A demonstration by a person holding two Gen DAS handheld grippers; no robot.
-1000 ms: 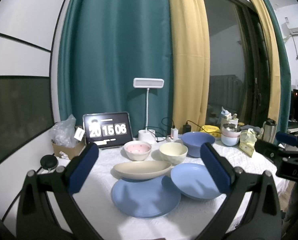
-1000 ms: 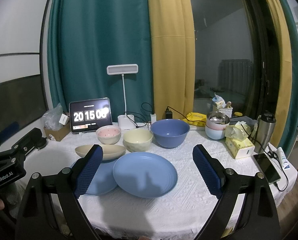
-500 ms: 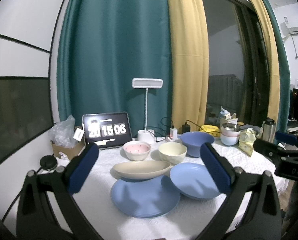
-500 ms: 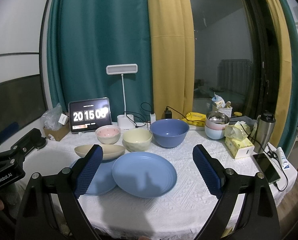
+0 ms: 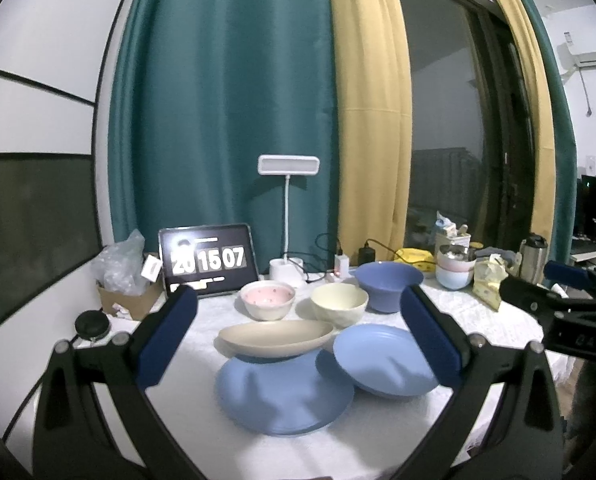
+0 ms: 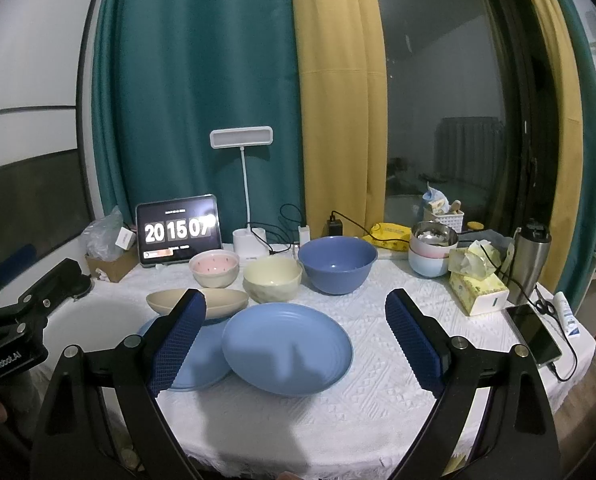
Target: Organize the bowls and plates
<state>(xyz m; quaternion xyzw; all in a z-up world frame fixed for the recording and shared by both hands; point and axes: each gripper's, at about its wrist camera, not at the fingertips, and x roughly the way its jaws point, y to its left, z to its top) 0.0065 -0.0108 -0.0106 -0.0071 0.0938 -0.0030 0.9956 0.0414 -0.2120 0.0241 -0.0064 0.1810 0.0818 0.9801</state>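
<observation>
Our left gripper (image 5: 298,334) has its blue-padded fingers spread wide and holds nothing; it hangs above the near edge of the table (image 5: 186,392). Our right gripper (image 6: 296,336) is likewise wide apart and empty, touching nothing.

Between the left fingers we see the beige oval dish (image 5: 276,338) resting on the far rim of a flat blue plate (image 5: 284,398). A second blue plate (image 6: 288,347) leans with its left edge on the first, tilted. Behind them stand three bowls in a row: a pink-lined bowl (image 6: 215,268), a cream bowl (image 6: 273,280) and a big blue bowl (image 6: 337,258), each upright and apart.

Farther back we see a tablet clock (image 6: 178,234), a white desk lamp (image 6: 242,138), a tissue box (image 6: 478,288), a steel flask (image 6: 532,262) and a phone (image 6: 532,334) at the right edge.
</observation>
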